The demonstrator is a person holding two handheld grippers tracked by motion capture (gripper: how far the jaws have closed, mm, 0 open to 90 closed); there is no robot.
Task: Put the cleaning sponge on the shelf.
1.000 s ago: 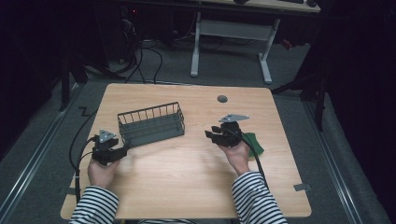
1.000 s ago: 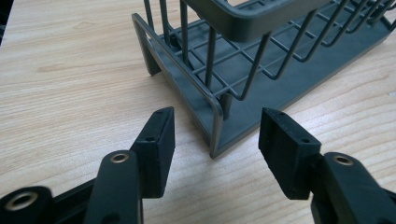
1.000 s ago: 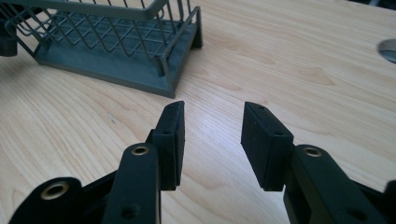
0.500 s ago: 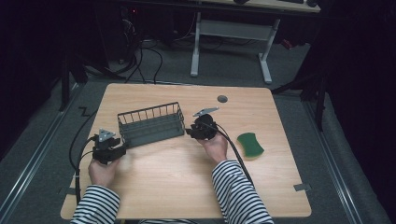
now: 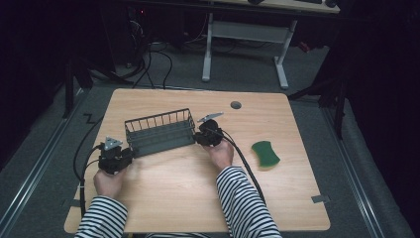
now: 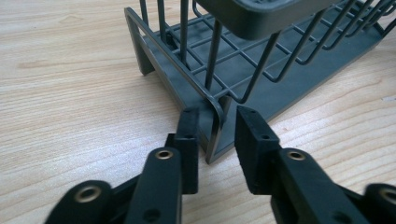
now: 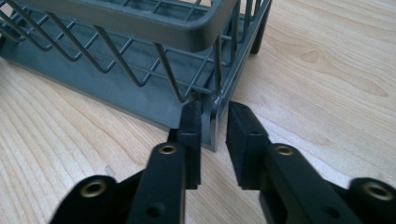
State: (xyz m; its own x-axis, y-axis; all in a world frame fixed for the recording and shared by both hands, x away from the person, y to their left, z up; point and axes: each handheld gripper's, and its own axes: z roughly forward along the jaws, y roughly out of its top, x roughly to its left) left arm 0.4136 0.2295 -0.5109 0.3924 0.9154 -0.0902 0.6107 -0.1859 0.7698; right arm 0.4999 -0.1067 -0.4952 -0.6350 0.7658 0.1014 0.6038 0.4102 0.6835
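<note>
A grey wire basket (image 5: 158,131) stands on the wooden table (image 5: 163,198), one gripper at each end. My left gripper (image 5: 129,153) is at its near left corner. In the left gripper view the jaws (image 6: 217,116) straddle the corner post of the basket (image 6: 261,70) and have just been closing, with a gap still at the right pad. My right gripper (image 5: 196,138) is at the near right corner. Its jaws (image 7: 215,109) have also just been closing around the basket's (image 7: 116,56) corner post, with a slim gap left.
A green sponge (image 5: 265,153) lies on the table to the right of the right forearm. A round cable hole (image 5: 236,105) sits near the far edge. A cable trails from each gripper. Beyond the table stands a white desk frame (image 5: 245,29).
The right hand has moved left from beside the green sponge to the basket's right end, and the sponge now lies apart from it. The left hand has stayed at the left corner.
</note>
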